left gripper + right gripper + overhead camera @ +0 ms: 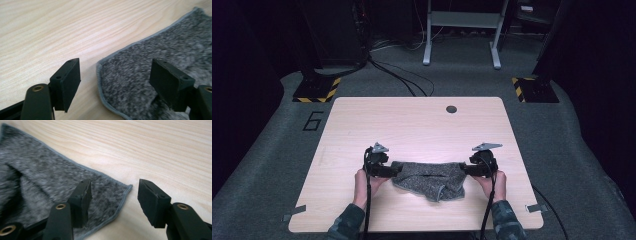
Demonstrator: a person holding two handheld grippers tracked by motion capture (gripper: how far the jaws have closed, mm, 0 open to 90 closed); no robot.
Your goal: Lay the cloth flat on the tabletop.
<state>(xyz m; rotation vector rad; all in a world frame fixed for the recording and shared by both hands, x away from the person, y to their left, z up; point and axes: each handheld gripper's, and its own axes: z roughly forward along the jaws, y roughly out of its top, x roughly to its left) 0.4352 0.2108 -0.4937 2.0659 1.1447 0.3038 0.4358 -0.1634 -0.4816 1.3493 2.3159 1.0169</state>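
Operator: As the high view shows it, where does the grey cloth (429, 179) lie?

Technician: It lies on the light wooden bench (412, 125), toward the near edge, between the two hands. It is rumpled, with a fold running across its middle and one corner hanging toward the person.

Operator: State the position of the left gripper (115, 82).

Technician: It sits at the cloth's left end. In the left gripper view its jaws stand wide apart. One jaw is over bare wood, the other over the grey pile, and the cloth's bound edge runs between them. Nothing is clamped.

Operator: And the right gripper (113, 200)?

Technician: It sits at the cloth's right end. In the right gripper view its jaws are likewise spread wide. One jaw is over the cloth near its corner, the other over bare wood just beyond that corner. It grips nothing.

Operator: Whether the jaws touch the cloth?

Technician: That cannot be told.
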